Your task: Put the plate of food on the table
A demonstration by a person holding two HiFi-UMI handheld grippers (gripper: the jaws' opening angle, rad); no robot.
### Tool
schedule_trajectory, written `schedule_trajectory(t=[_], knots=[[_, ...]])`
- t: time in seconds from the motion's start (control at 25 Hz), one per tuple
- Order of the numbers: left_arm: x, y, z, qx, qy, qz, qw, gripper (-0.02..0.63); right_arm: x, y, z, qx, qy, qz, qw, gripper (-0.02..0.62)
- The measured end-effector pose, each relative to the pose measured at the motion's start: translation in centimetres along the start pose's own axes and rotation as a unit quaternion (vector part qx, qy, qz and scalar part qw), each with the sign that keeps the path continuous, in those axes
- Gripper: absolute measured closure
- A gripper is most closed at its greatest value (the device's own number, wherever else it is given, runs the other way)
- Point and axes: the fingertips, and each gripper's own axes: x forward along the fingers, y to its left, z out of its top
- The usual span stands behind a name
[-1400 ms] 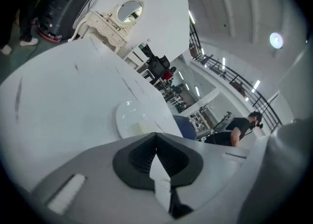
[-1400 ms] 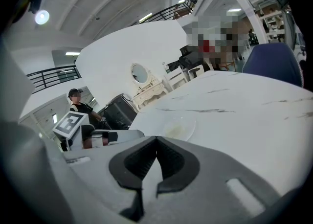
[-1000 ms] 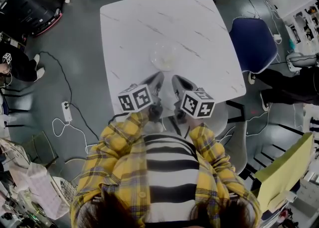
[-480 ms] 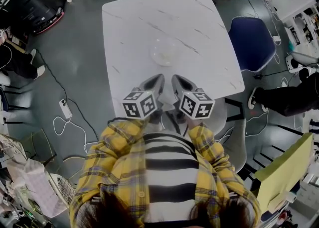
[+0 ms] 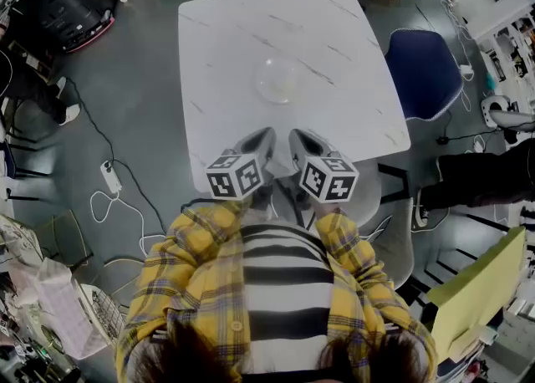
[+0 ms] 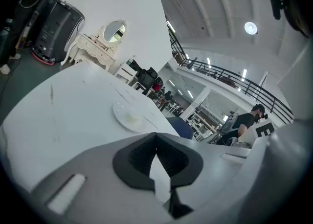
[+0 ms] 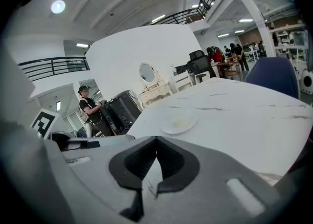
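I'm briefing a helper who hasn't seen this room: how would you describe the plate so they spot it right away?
Find the square white table with faint grey veins, next to the blue chair. Near its middle lies the plate: round, clear glass, with a pale dab of food at its centre. It is the only dish on that tabletop.

The left arm (image 5: 194,243) and right arm (image 5: 355,247), in yellow plaid sleeves, are bent close to the chest with the forearms reaching forward. The left tongs (image 5: 266,134) and right tongs (image 5: 298,134) sit side by side, tips angled toward each other. Both sets of jaws are closed tip to tip and hold nothing.
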Motion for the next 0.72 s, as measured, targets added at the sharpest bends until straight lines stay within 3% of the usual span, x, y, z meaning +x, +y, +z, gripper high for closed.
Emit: schedule_trajectory(t=[0.72], knots=[[-1.7,-0.8,-1.8,0.001,-0.011,0.019,0.9998,0.609,-2.7,0.4,-1.4,-0.01,-0.001,0.012,1.0,0.595]])
